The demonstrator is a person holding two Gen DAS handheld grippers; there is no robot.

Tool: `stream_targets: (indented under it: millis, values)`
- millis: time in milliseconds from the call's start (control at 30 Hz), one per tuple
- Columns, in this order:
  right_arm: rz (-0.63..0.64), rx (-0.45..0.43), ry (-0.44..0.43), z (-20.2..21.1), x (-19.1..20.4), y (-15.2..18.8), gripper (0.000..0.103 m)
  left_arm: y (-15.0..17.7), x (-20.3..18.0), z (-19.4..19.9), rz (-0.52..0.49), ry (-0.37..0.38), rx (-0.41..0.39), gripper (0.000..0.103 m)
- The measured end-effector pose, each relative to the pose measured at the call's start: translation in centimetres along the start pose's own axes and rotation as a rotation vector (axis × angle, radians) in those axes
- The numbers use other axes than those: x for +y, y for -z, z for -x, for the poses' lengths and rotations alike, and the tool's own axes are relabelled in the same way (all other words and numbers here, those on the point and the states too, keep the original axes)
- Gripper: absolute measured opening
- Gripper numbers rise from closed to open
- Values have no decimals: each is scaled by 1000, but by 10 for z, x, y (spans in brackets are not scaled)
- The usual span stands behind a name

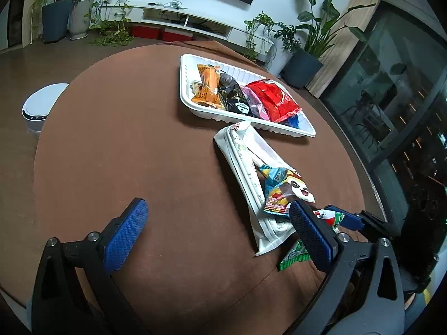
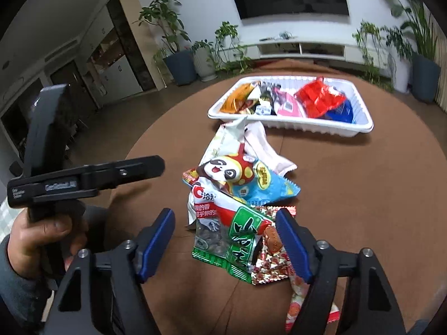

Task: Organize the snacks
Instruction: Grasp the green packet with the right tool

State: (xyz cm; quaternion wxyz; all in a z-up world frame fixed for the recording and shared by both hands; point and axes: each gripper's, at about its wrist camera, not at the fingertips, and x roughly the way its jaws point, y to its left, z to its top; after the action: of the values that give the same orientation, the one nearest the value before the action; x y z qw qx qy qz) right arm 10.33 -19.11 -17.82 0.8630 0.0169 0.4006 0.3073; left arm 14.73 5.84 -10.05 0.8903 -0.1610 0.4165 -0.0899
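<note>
A white tray at the far side of the round brown table holds orange, black, pink, red and blue snack packets. In front of it lies a loose pile: a long white packet, a panda packet, a green-and-white seed packet and a red-patterned biscuit packet. My right gripper is low over the pile and open. The seed packet lies between its fingers, and the left pad is clear of it. My left gripper is open over bare table, left of the pile.
A hand holds the left gripper's black body at the left of the right wrist view. A white round device sits on the floor past the table's left edge. Potted plants and a low white console line the far wall.
</note>
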Motion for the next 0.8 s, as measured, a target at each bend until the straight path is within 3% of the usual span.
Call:
stream_targets:
  millis: [300,400,500,567,800]
  values:
    - [36,19,0,-8,2,4,46,2,-2,-4,-12,11,3,101]
    - [49,23,8,-6,4,6,31,1,-3,-6,-17,14,8,101]
    - [36,24,-4,-4,2,7,27,0,-5,-9,-24,15,16,101]
    - [20,24,-16,-2,0,7,19,-2,-8,-11,-34,14,22,101]
    - [-20,27,-45,4,-3,13,15,-14,-17,-24,-82,-23,73,101]
